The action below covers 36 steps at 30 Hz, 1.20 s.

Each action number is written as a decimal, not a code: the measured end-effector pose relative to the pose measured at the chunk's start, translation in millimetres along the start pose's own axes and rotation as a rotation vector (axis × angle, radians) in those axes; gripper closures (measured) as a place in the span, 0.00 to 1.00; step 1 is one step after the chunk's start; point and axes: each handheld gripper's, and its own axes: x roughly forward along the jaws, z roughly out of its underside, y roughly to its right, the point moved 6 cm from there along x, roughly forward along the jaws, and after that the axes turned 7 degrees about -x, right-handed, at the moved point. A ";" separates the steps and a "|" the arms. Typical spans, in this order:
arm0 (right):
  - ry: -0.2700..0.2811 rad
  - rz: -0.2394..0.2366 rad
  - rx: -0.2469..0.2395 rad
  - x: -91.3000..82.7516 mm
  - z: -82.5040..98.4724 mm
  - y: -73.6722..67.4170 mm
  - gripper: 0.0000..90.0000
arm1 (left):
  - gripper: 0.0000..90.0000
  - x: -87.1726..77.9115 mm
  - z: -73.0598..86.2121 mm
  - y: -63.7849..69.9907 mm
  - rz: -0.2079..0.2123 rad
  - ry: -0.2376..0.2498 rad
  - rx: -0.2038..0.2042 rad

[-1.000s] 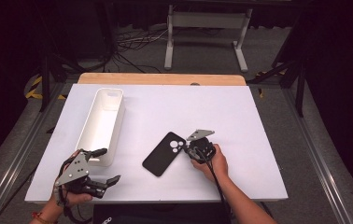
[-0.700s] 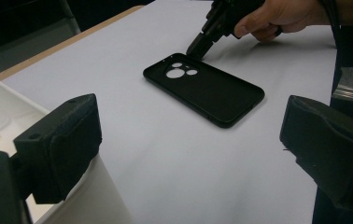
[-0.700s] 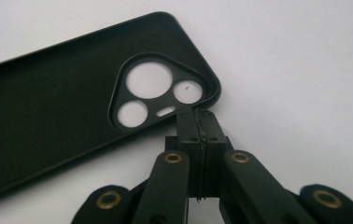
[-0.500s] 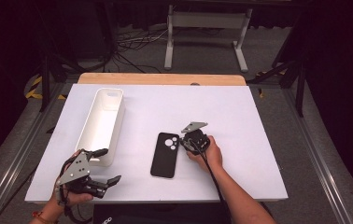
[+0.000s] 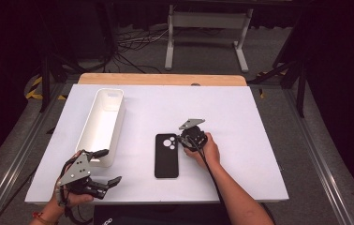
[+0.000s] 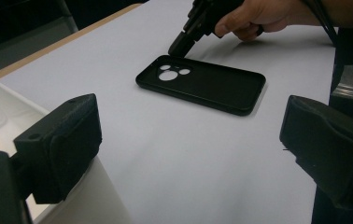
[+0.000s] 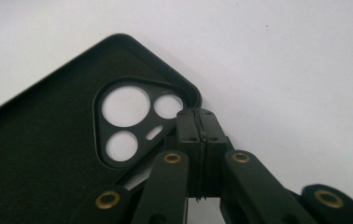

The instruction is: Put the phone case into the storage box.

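Phone case [image 5: 166,155] lies flat mid-table on the white table [image 5: 240,117], camera cut-outs toward the far side, just right of the white bin [image 5: 101,125]. Right gripper [image 5: 184,139] has its jaws pressed together on nothing, tips touching the case's top corner beside the cut-outs: nudging work, I'd say. Best to push low and slow at that corner so it pivots without skating. Left gripper [image 5: 105,168] waits near the bin, jaws spread wide and empty.

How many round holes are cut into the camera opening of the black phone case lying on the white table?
3 round holes in the black phone case: a large one at the top, a smaller one beside it, and one below. A thin slot sits between them; none appears hidden.
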 end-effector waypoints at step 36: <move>-0.023 0.022 0.111 -5.7 -27.2 19.2 0.18 | 0.07 -2.1 0.9 0.9 0.001 0.010 0.001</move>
